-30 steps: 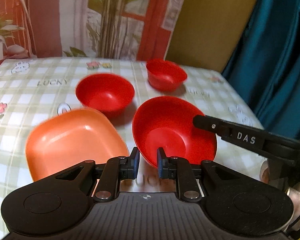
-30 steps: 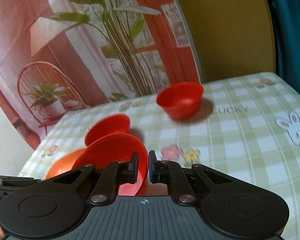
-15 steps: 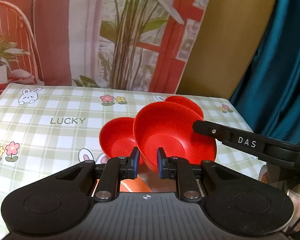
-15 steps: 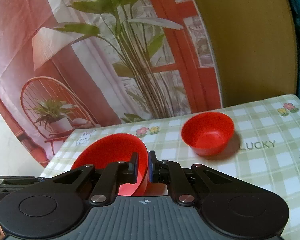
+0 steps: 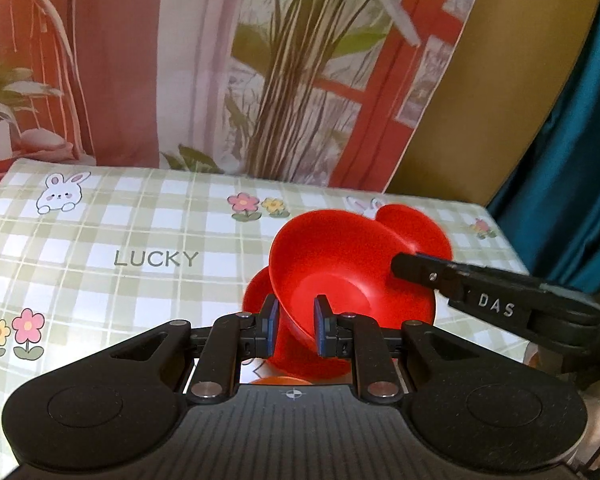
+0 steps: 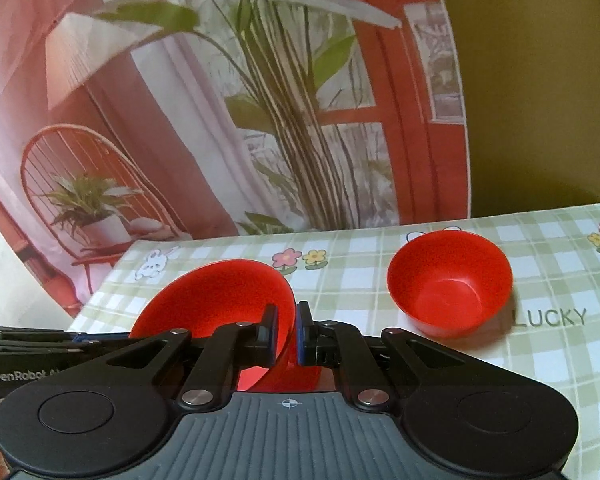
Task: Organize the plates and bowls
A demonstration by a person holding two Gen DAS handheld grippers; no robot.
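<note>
A large red bowl (image 5: 352, 264) hangs tilted above the table, held at two spots on its rim. My left gripper (image 5: 294, 322) has its near rim between its pads. My right gripper (image 6: 286, 330) is shut on the rim at the bowl's other side (image 6: 220, 296); its finger (image 5: 440, 280) shows in the left wrist view. A second red bowl (image 5: 260, 292) sits on the table behind the held one. A small deep red bowl (image 6: 450, 280) stands apart to the right. A sliver of the orange plate (image 5: 278, 380) shows below my left gripper.
The table carries a green checked cloth (image 5: 100, 248) with rabbits, flowers and the word LUCKY. A printed backdrop (image 6: 220, 100) of a plant and chair stands behind its far edge. A teal curtain (image 5: 572, 160) hangs at the right.
Both grippers have lifted the large red bowl off the table and tilted upward. The orange plate has dropped almost out of view beneath the left gripper.
</note>
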